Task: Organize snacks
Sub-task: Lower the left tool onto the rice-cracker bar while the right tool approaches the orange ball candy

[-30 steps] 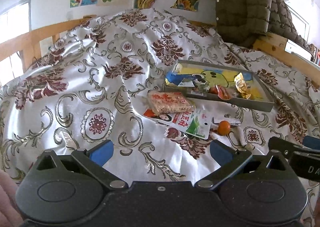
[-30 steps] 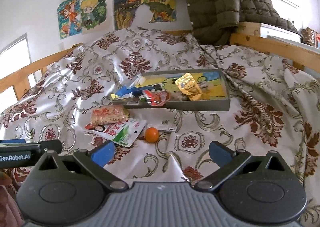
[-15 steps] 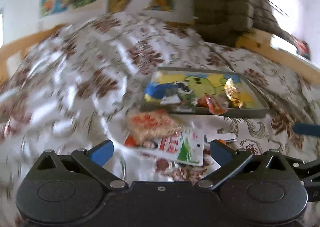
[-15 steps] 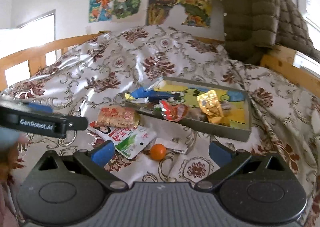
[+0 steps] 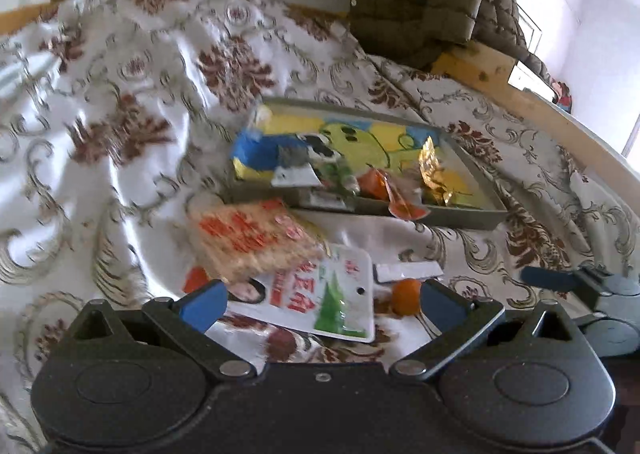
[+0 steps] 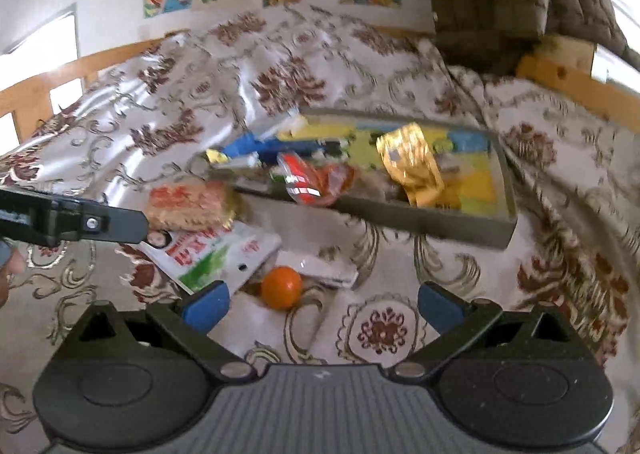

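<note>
Both tongs wide open and empty: left tongs over the flat white packet near the tray on the bed, right tongs by the orange ball; I'd pinch the packet's edge low, since it's flat on soft cloth.

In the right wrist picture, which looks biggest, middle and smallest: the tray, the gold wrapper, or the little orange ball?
1. Grey tray, by far the largest.
2. Gold wrapper, lying in the tray.
3. Orange ball, smallest, though it sits nearer the camera, so the gap with the wrapper is unsure.
</note>
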The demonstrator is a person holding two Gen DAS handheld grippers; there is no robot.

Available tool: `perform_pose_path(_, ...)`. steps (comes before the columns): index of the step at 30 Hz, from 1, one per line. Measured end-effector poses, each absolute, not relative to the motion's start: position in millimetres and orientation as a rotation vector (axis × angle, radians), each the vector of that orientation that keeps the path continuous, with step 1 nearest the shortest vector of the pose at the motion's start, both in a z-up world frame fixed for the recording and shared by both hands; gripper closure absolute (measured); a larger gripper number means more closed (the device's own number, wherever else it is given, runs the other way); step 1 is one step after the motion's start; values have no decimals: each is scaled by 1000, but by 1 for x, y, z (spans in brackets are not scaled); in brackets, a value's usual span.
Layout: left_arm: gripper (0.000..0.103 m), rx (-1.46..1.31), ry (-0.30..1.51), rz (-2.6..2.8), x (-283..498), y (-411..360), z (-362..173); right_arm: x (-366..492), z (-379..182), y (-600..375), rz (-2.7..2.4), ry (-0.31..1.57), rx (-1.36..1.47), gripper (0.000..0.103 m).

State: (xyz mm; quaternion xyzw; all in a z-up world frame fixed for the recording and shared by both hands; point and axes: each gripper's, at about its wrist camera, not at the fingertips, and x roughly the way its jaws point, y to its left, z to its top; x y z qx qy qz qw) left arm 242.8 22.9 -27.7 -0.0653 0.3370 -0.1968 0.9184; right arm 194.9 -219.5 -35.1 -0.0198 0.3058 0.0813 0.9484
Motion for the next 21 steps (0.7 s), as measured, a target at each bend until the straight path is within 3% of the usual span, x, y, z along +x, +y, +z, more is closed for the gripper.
perform_pose_path(5, 1, -139, 748, -424, 251, 16, -44, 209, -47, -217, 171, 676, -34, 6)
perform_pose_path(21, 1, -601, 924, -398, 289, 42, -87, 223, -63, -188, 236, 692, -119, 25)
